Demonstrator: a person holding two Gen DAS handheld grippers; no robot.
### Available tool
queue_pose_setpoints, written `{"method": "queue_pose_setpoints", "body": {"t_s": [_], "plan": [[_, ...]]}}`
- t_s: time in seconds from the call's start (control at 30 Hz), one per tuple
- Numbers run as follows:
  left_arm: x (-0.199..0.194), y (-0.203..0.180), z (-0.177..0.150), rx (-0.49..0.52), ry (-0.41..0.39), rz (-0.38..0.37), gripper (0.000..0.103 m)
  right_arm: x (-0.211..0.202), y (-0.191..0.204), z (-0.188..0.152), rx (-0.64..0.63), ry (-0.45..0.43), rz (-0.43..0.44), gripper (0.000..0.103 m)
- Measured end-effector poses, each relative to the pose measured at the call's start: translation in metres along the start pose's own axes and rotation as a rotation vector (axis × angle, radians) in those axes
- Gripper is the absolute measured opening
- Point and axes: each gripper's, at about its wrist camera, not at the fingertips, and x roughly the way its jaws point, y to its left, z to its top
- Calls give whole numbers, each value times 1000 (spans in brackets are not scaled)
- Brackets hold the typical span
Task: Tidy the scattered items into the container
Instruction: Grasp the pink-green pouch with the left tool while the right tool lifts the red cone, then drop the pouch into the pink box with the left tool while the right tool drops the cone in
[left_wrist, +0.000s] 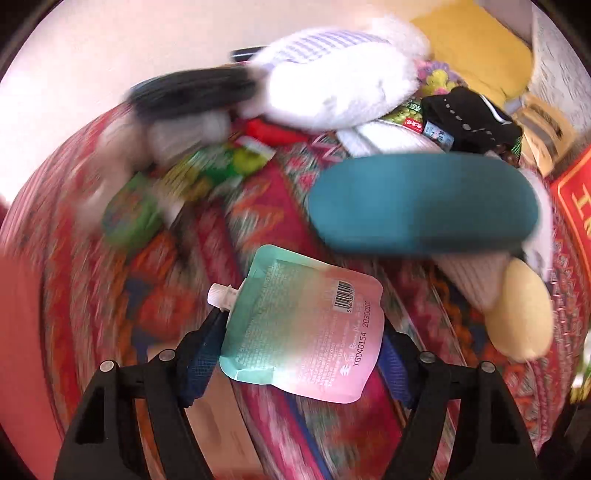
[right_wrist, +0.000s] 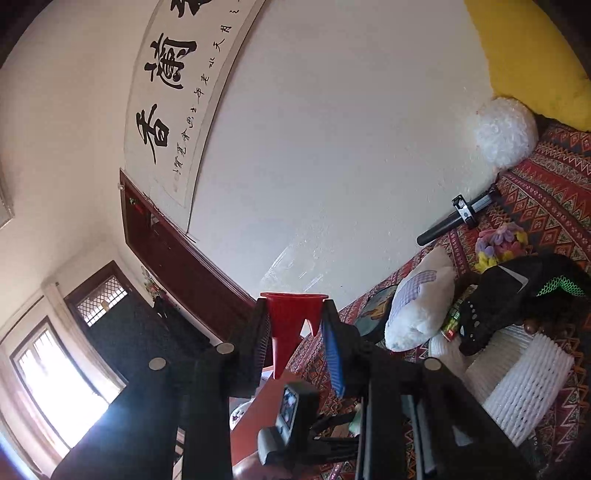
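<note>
Your left gripper (left_wrist: 301, 332) is clasping the mint-and-pink spout pouch (left_wrist: 306, 325) by its sides, just above the patterned cloth (left_wrist: 266, 199). Your right gripper (right_wrist: 293, 328) is pinching a red plastic piece (right_wrist: 291, 314), pointing toward the white wall (right_wrist: 332, 147).
</note>
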Motion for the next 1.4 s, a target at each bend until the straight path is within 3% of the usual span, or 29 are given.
{"method": "queue_pose_setpoints", "body": {"t_s": [0.23,0.33,0.43,0.5,0.57,0.63,0.83,0.97,1.07,1.13,1.27,1.33,1.4], "plan": [[-97,8,-67,-192,-185,-57,75,16,17,-13,-45,50,-13,26],[-160,31,-75,-241,-339,-47,75,29,26,-23,-89,91,-50,26],[-231,68,-82,-306,-507,39,75,38,34,-32,-118,116,-74,26],[-270,98,-88,-368,-603,141,75,44,37,-38,-121,126,-73,26],[-297,132,-94,-433,-659,240,76,50,41,-44,-136,142,-81,26],[-313,169,-105,-512,-693,292,76,58,46,-51,-152,163,-89,26],[-303,252,-129,-675,-682,362,77,86,61,-77,-221,244,-103,26],[-303,273,-116,-648,-700,420,78,101,71,-96,-259,300,-98,26],[-303,292,-75,-580,-697,380,78,110,77,-108,-286,332,-95,26],[-284,315,-47,-589,-584,426,78,117,79,-114,-295,351,-95,26],[-236,353,-27,-645,-380,401,83,122,78,-118,-302,364,-93,26],[-233,355,-31,-656,-359,466,83,122,77,-116,-304,362,-96,26],[-246,355,-45,-694,-409,496,84,120,76,-115,-297,359,-92,26]]}}
